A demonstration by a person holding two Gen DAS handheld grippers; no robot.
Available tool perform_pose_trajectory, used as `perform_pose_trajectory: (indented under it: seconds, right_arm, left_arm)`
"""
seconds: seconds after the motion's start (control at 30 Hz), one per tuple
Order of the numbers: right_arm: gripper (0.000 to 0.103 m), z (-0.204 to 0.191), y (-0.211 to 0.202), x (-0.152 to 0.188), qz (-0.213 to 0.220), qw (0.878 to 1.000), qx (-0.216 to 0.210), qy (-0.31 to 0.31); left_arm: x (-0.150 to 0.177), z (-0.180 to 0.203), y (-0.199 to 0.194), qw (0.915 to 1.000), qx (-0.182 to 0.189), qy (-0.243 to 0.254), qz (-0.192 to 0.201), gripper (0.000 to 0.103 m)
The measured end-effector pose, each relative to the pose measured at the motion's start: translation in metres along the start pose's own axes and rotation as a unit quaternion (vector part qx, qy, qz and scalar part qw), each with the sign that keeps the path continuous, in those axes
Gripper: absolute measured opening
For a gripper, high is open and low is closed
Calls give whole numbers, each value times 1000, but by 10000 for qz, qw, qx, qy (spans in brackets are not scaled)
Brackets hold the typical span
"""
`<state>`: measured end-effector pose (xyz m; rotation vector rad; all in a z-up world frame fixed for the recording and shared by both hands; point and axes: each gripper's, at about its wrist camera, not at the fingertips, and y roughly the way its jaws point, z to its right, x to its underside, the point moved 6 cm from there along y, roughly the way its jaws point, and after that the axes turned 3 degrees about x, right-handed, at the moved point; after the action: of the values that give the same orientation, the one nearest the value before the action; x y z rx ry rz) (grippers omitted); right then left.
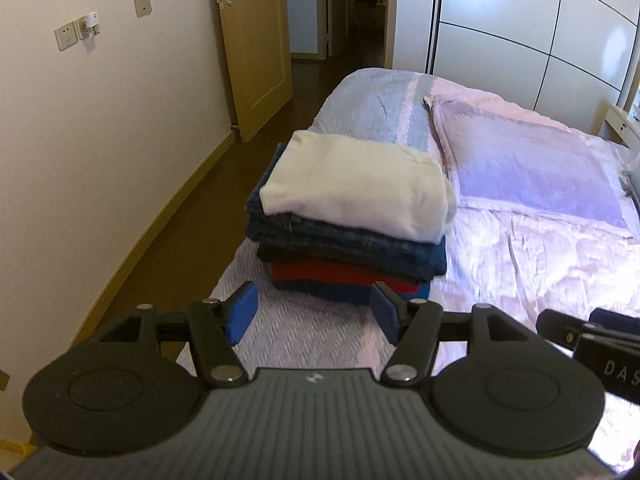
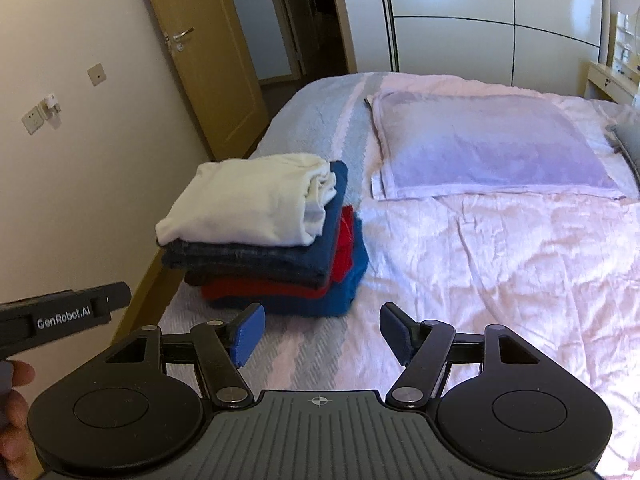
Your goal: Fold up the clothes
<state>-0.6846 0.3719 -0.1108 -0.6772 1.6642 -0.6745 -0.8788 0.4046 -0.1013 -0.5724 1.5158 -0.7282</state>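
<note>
A stack of folded clothes (image 1: 348, 232) sits near the left edge of the bed. A cream garment (image 1: 356, 188) lies on top, over dark denim, red and blue pieces. The stack also shows in the right wrist view (image 2: 272, 236), with the cream garment (image 2: 248, 200) on top. My left gripper (image 1: 314, 312) is open and empty, just short of the stack's near side. My right gripper (image 2: 322, 332) is open and empty, to the right of the stack's near corner, over the pink bedspread (image 2: 500, 272).
A lilac pillow (image 1: 532, 168) lies on the bed right of the stack, seen also in the right wrist view (image 2: 484, 144). The bed's left edge drops to a wooden floor (image 1: 168, 240) by the wall. An open door (image 1: 256, 48) stands beyond. A white wardrobe (image 2: 480, 20) stands behind.
</note>
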Motion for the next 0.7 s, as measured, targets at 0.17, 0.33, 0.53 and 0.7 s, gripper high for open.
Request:
perform_pose_trajectory:
  seconds: [0.17,0.33,0.53,0.7]
  right_arm:
    - [68,3,-22,18,-59,9996,115,-256]
    - [68,4,-40,36,-152,9988,217,-408]
    - [68,-2,-60,53,-188,9984,149,-503]
    - [68,-10,-69,65,-245,9981,90,-559]
  left_arm:
    - [22,3,-24,9999,-143,-95,5,60]
    - [44,2,-47,9994,-311,-174,27,63]
    - [71,-2,-70,9981,-461,-400,21,64]
    - [84,-7,-87,9977,-458,-486,114,64]
